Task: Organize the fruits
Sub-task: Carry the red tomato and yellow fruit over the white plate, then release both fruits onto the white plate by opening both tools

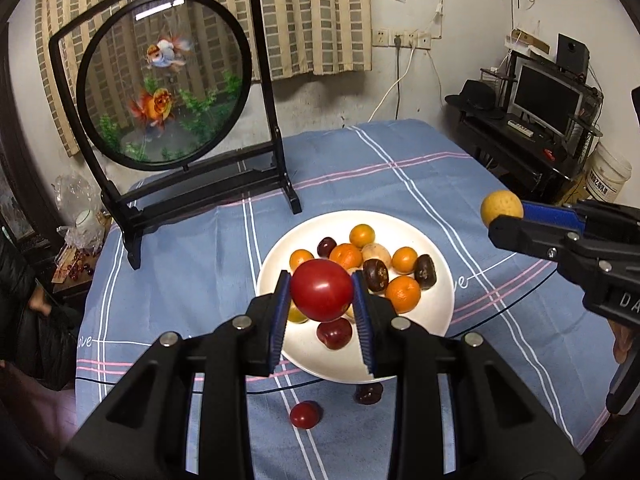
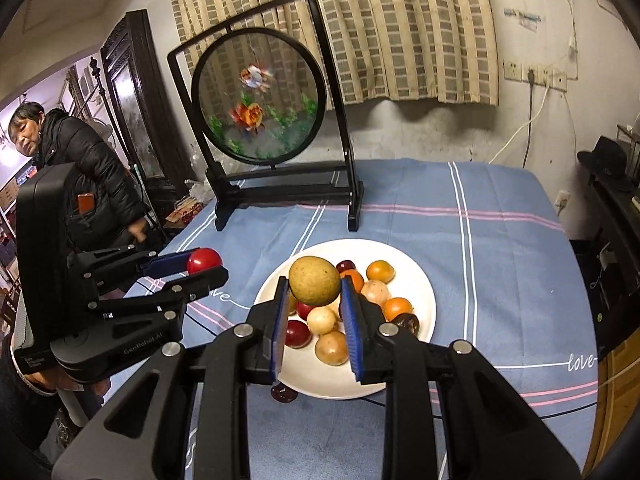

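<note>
Left gripper (image 1: 321, 300): its two blue-padded fingers (image 1: 280, 312) are closed on a red tomato (image 1: 321, 295), which is lifted above the near part of the plate.
Right gripper (image 2: 315, 300): its fingers (image 2: 349, 320) squeeze a yellow-brown round fruit (image 2: 314, 283), held in the air over the near-left part of the plate.
Below the fingers: a white plate (image 1: 436, 320) on the table carries small oranges (image 1: 404, 293), dark brown fruits (image 1: 375, 275), a pale fruit (image 1: 376, 253) and a dark red cherry (image 1: 334, 333).
In front of the plate, closer than the fingertips: a small red tomato (image 1: 305, 414) and a dark cherry (image 1: 368, 393) lie on the cloth, apart from each other.
Under everything: a blue cloth (image 1: 400, 176) with white and pink stripes covers the table.
Beyond the plate: a round goldfish screen (image 1: 164, 80) in a black stand is upright on the far-left part of the cloth.
Far left of the right gripper: a person in a black jacket (image 2: 76, 152) stands beside the table.
</note>
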Tool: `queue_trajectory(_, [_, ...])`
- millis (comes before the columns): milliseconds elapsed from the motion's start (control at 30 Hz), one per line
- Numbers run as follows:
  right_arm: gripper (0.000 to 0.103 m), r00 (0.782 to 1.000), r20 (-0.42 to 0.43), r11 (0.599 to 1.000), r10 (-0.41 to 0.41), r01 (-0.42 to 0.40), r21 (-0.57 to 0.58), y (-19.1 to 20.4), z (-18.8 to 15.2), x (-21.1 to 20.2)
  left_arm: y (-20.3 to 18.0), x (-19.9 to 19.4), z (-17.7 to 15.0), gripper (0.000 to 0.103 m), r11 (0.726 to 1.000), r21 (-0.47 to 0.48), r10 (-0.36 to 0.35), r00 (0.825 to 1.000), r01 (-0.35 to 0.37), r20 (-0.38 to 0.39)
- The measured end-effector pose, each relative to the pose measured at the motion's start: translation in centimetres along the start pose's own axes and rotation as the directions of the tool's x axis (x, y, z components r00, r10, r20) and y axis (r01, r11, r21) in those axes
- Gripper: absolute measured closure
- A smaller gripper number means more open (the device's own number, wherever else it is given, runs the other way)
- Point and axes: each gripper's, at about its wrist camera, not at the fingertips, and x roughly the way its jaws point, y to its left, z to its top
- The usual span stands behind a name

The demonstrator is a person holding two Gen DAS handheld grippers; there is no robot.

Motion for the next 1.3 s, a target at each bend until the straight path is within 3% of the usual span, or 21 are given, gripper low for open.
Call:
queue_trajectory(633, [0.077,0.995,-0.087,0.998,-0.043,0.046,0.033,-3.2,-1.3,3.5,3.0,4.7,-0.5,0.073,0.999,-0.042,0.013,0.997,-0.016,-0.073])
queue_trajectory(1000, [0.077,0.984,-0.169,0.998,-0.059,0.057,-0.019,-2.9,0.3,11.0,2.5,11.8,1.4,0.072,0.997,-0.072,-0.026,0.988,0.015,-0.153])
queue_trajectory(1033, [0.077,0.983,-0.176,0.998,-0.058,0.055,-0.022,-2.9,0.3,11.6,2.4,12.4,1.5,0.071,0.997,-0.073,-0.028,0.987,0.017,-0.160])
queue_trajectory(1067, [0.077,0.981,-0.184,0.998,-0.068,0.064,-0.029,-2.9,0.3,12.2,2.3,13.1,1.6,0.060,0.997,-0.075,-0.027,0.986,0.015,-0.163])
queue_trajectory(1100, [0.074,0.977,-0.196,0.996,-0.085,0.078,-0.043,-2.9,0.4,13.0,2.3,13.4,1.7,0.045,0.997,-0.075,-0.015,0.987,0.004,-0.157])
queue_trajectory(1133, [0.073,0.974,-0.207,0.995,-0.096,0.087,-0.052,-3.0,0.3,13.7,2.3,13.6,1.7,0.041,0.997,-0.075,0.001,0.989,-0.012,-0.147])
queue_trajectory(1167, [0.063,0.969,-0.224,0.994,-0.102,0.091,-0.061,-3.1,0.3,14.5,2.3,13.9,1.8,0.041,0.997,-0.076,0.008,0.990,-0.019,-0.143])
queue_trajectory(1200, [0.045,0.967,-0.225,0.992,-0.119,0.106,-0.068,-3.2,0.2,14.8,2.4,14.3,1.7,0.041,0.997,-0.077,0.013,0.988,-0.025,-0.151])
queue_trajectory(1300, [0.041,0.972,-0.191,0.989,-0.141,0.127,-0.080,-3.7,0.2,14.5,3.1,14.4,1.5,0.041,0.995,-0.095,0.006,0.988,-0.021,-0.156])
